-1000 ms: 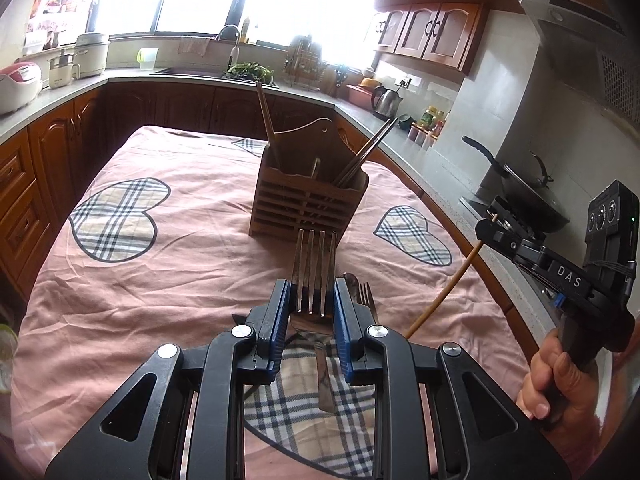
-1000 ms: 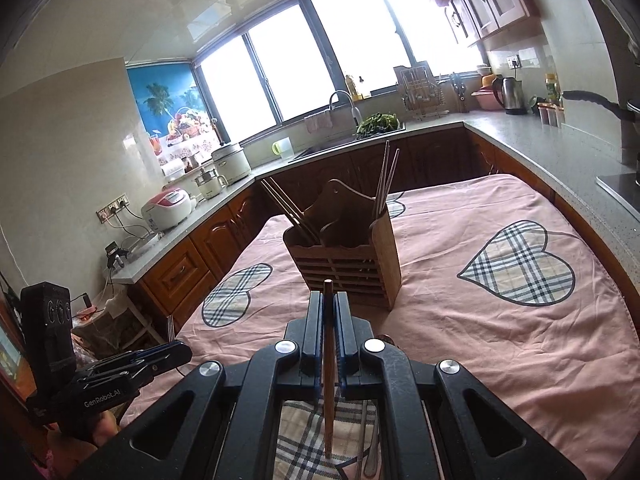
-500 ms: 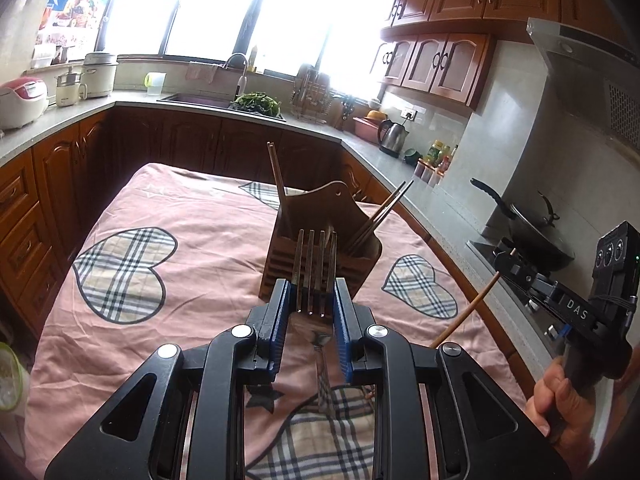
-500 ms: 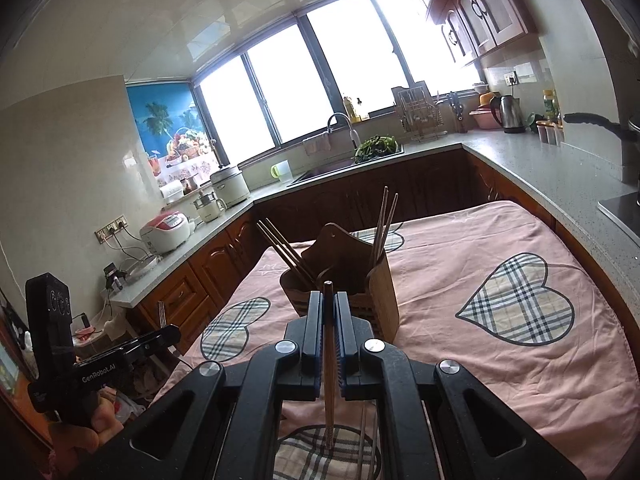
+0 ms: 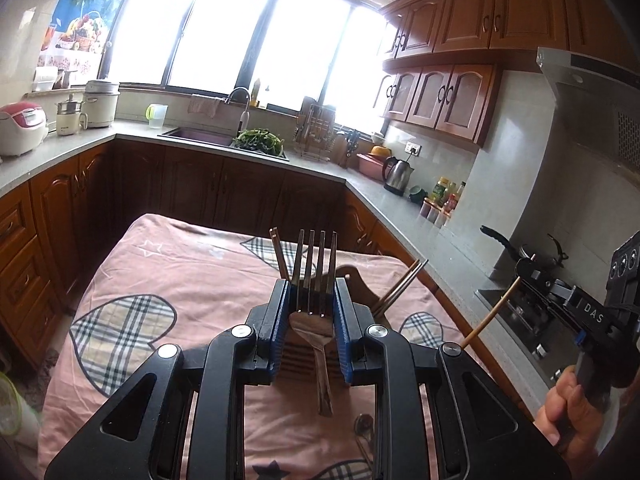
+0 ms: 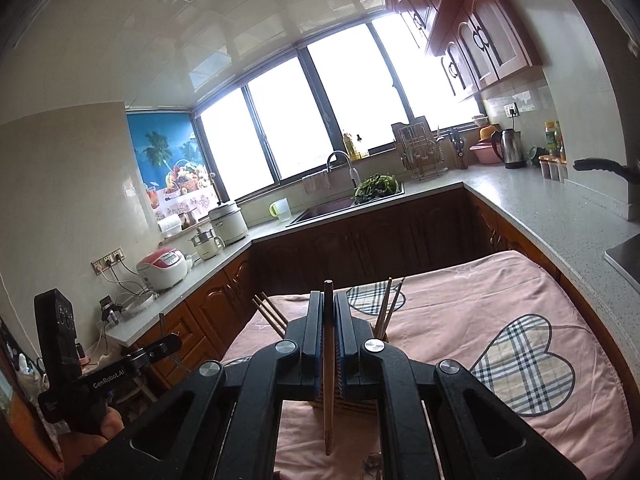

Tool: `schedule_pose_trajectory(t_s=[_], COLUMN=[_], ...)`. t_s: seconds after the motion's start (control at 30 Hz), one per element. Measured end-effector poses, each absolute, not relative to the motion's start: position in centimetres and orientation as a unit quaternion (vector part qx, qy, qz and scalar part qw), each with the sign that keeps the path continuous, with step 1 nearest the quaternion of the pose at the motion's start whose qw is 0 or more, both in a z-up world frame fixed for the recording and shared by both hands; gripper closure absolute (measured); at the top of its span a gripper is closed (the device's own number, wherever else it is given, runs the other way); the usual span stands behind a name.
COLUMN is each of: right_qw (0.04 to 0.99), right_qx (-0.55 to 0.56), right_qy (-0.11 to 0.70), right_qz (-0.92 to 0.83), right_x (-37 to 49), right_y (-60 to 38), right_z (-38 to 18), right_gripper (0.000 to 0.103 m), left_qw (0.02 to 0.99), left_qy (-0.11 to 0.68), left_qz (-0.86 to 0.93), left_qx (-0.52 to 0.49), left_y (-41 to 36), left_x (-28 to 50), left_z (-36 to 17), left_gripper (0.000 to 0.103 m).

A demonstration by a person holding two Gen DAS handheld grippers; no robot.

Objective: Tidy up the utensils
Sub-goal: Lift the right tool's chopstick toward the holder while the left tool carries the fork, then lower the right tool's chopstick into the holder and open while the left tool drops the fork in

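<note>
Left wrist view: the left gripper (image 5: 312,300) is clamped on a fork (image 5: 314,280), tines up, handle hanging below. Since 1 second ago the wooden holder (image 5: 360,280) has sunk behind the jaws, so the fork has been lifted clear of the tablecloth (image 5: 160,280).

Right wrist view: the right gripper (image 6: 329,320) pinches 1 chopstick (image 6: 329,380) upright; it too has risen. The holder is mostly hidden here, probably just beyond the fingertips. Both utensils look ready to drop into its compartments
</note>
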State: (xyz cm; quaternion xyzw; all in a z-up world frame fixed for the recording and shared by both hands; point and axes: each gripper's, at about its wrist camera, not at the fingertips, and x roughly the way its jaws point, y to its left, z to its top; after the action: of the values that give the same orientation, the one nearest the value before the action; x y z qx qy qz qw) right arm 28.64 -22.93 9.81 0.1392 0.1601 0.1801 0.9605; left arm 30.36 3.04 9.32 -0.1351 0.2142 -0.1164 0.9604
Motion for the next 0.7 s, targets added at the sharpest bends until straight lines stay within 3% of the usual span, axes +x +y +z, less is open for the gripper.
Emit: schedule_pose_trajectory(t_s=[0.4, 0.7], right_qw=[0.973, 0.976], right_qx=[0.131, 0.111], right_qy=[0.116, 0.121], right_qz=[0.153, 0.143], right_x=[34.2, 37.2], right_y=[-22.8, -21.8], right_z=[12.0, 9.9], right_gripper=[0.098, 0.098], left_qw=[0.969, 0.972], left_qy=[0.18, 0.181], left_qz=[-0.097, -0.088], left_qx=[-0.141, -0.118], left_y=[2.6, 0.4], left_x=[37.8, 41.5], left_z=[10.7, 7.1], left_gripper=[0.083, 0.083])
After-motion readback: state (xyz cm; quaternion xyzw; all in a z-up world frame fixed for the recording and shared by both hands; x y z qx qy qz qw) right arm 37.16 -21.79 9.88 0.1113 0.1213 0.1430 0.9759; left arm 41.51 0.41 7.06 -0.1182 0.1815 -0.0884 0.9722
